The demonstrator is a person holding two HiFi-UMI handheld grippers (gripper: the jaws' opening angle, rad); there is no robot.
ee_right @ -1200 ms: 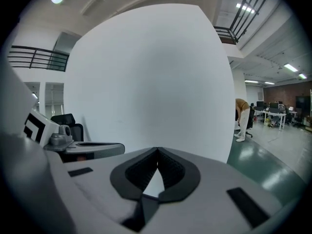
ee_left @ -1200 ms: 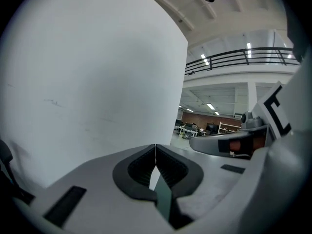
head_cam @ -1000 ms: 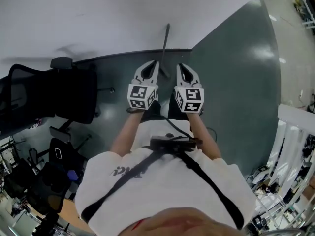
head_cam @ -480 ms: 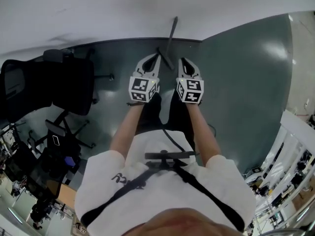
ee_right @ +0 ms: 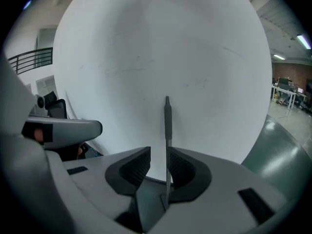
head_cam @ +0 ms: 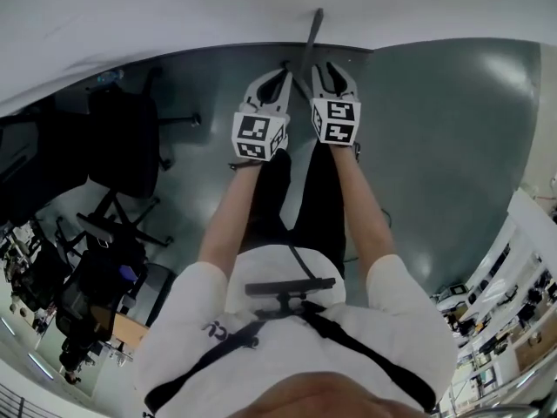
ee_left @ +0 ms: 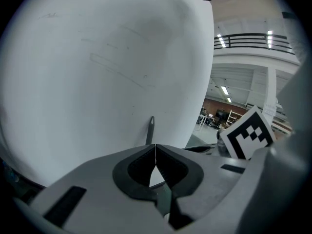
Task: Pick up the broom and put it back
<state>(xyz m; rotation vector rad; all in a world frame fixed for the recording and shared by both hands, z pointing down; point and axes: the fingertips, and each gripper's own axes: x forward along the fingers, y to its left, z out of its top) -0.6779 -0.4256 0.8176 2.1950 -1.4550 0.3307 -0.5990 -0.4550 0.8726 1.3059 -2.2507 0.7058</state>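
The right gripper's (ee_right: 158, 152) jaws have just been opening and stand apart, the broom's (ee_right: 167, 121) thin shaft showing in the gap close by one pad but not clamped. The left gripper's (ee_left: 155, 155) jaws are pressed together on nothing. The broom leans nearly upright against the white wall (ee_right: 146, 57), dark grip at the top, its lower end hidden behind the grippers in the head view. It looks light and stiff, its slim shaft likely to slip or swing in a pinch, so a square hold just below the grip seems best.
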